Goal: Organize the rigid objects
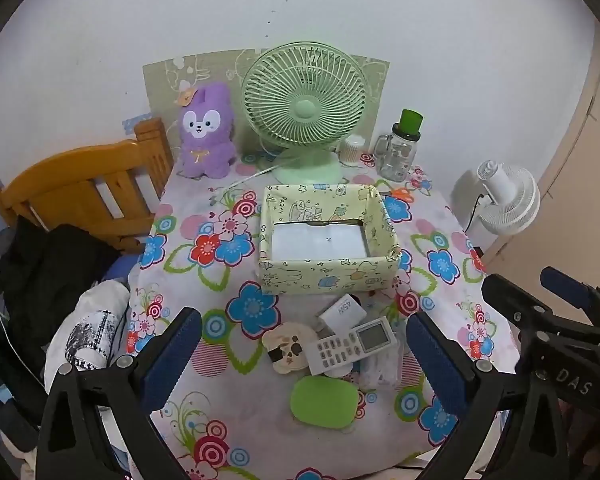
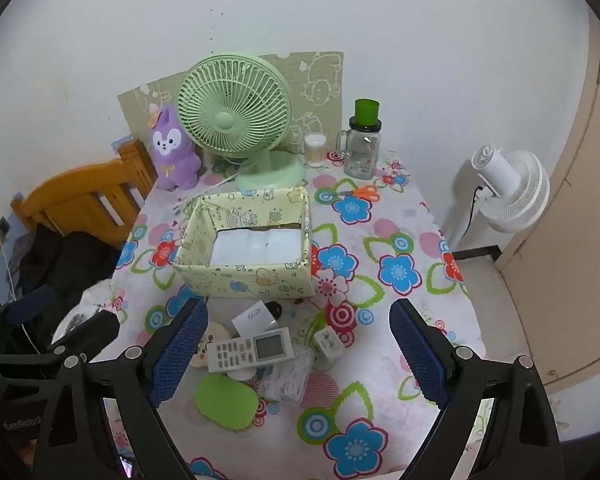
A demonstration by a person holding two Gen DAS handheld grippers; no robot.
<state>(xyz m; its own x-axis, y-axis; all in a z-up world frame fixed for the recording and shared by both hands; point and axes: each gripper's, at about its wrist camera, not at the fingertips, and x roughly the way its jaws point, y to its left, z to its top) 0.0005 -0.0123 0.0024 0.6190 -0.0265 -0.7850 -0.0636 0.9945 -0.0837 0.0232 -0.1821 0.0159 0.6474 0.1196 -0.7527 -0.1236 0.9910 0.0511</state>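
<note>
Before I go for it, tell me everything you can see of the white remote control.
The white remote control is a slim plastic bar with a grey screen at one end and rows of pale buttons at the other. It lies face up, flat and slanted, in the small pile before the patterned box, overlapping the cream patterned piece and clear bag. Neither gripper touches it.

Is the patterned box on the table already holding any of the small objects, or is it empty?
Empty of them: the patterned box shows only a white lining; the remote control lies outside it.

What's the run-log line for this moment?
left gripper: open, empty | right gripper: open, empty | remote: on table | box: no objects yet
</note>
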